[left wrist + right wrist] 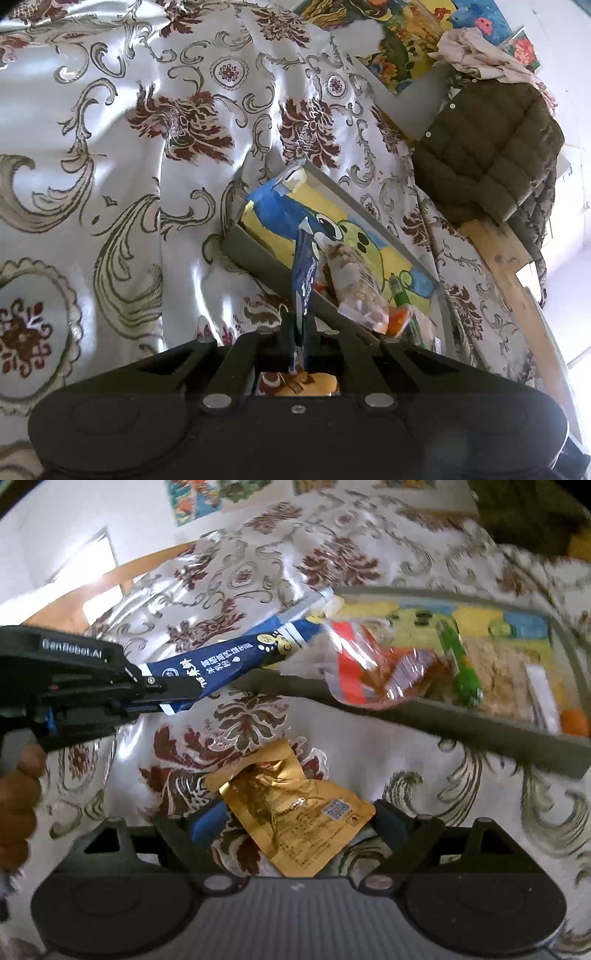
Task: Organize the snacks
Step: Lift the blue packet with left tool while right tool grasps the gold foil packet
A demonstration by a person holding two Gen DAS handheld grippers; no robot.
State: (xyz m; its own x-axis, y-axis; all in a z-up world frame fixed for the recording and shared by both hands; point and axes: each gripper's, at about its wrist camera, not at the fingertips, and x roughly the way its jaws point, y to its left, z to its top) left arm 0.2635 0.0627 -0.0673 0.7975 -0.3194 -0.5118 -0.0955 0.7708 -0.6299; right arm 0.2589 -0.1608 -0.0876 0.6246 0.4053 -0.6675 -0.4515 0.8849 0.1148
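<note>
My left gripper (299,325) is shut on a long dark blue sachet (304,273), held in the air and pointing toward a grey tray (258,258). In the right wrist view the left gripper (177,694) holds the blue sachet (236,661) by its end, with its tip over the tray's near rim (461,723). The tray holds several snacks: a clear red packet (373,664), a green stick (461,664) and a pale cracker pack (495,675). My right gripper (295,823) is open, its blue-padded fingers either side of a crumpled gold packet (295,812) lying on the cloth.
A white cloth with dark red flowers and gold scrolls (147,147) covers the surface. A dark green padded jacket (491,144) hangs over a wooden frame at the right. Colourful pictures (399,33) lean at the back. The tray's floor is a blue and yellow cartoon print (314,210).
</note>
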